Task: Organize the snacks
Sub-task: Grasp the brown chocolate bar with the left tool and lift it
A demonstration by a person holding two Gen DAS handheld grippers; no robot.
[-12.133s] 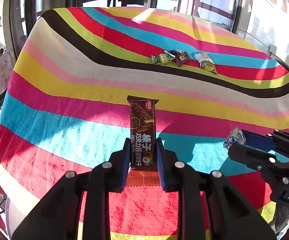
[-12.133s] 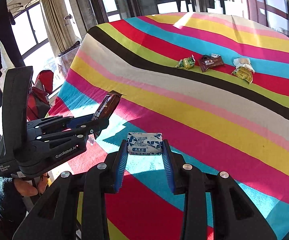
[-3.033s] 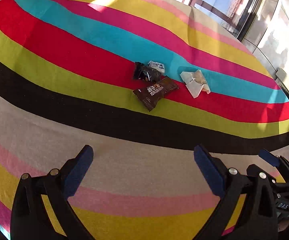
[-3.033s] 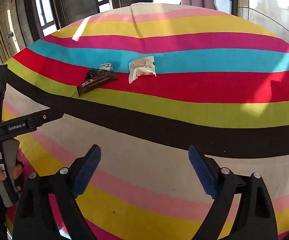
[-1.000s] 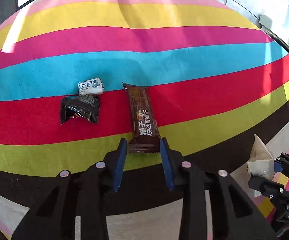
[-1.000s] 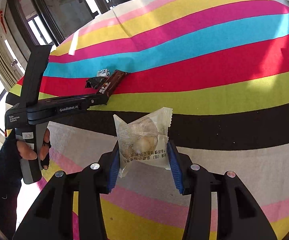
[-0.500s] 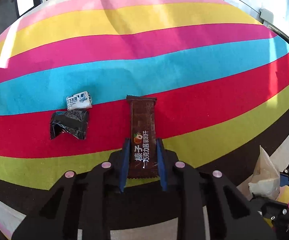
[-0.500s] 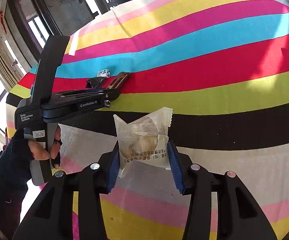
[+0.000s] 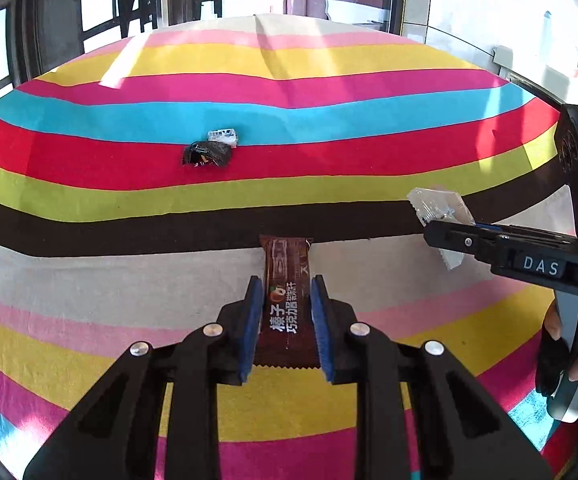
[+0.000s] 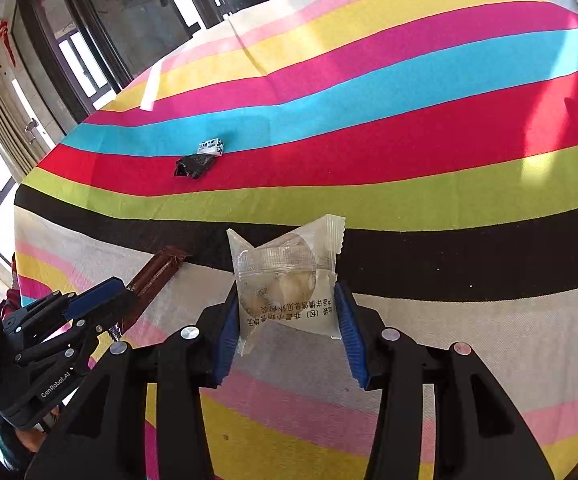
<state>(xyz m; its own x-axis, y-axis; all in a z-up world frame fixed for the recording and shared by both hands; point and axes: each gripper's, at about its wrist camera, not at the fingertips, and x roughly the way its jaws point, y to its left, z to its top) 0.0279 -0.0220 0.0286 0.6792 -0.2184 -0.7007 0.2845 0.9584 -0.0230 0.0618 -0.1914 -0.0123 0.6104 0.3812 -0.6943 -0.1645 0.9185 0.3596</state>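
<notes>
My left gripper (image 9: 285,292) is shut on a brown chocolate bar (image 9: 287,284) and holds it above the striped cloth; the bar also shows in the right wrist view (image 10: 155,272). My right gripper (image 10: 285,300) is shut on a clear pastry packet (image 10: 285,276), seen in the left wrist view (image 9: 437,210) at the right. A black wrapper (image 9: 207,154) and a small white-blue candy (image 9: 223,136) lie together on the red stripe farther away; they show in the right wrist view as the black wrapper (image 10: 193,166) and the candy (image 10: 211,147).
A cloth with colored stripes (image 9: 329,96) covers the table. Windows and a dark door frame (image 10: 89,40) stand beyond the far edge. The person's hand (image 9: 561,344) holds the right gripper's handle at the right.
My left gripper has lifted the chocolate bar off the red stripe and pulled back toward me with it. The right gripper still holds the pastry packet.
</notes>
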